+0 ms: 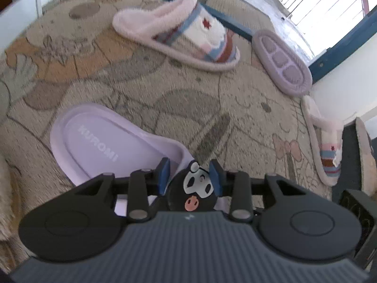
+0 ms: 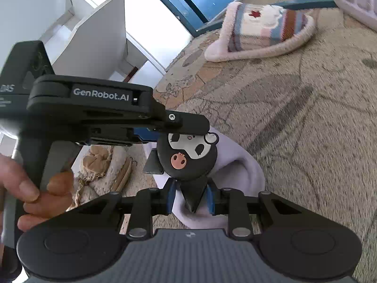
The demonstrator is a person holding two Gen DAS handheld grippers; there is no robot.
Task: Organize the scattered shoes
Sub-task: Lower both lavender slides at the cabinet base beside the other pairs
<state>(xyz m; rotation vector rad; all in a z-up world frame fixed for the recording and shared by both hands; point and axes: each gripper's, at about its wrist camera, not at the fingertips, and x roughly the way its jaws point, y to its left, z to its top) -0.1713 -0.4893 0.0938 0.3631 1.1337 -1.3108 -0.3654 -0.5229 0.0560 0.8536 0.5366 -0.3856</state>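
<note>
A lilac slide slipper marked KUROMI lies on the rug. A black cartoon charm sits on its strap. My left gripper has a blue pad against each side of the charm. In the right wrist view the charm shows again, with the left gripper reaching in from the left over its top. My right gripper has its pads closed in on the charm's black pointed ear. Both grippers meet at the same slipper.
A striped fluffy slipper lies further off, a purple slipper rests sole up beside it, and another striped slipper lies at the right. A beige fluffy slipper lies left. A hand holds the left gripper. White furniture stands behind.
</note>
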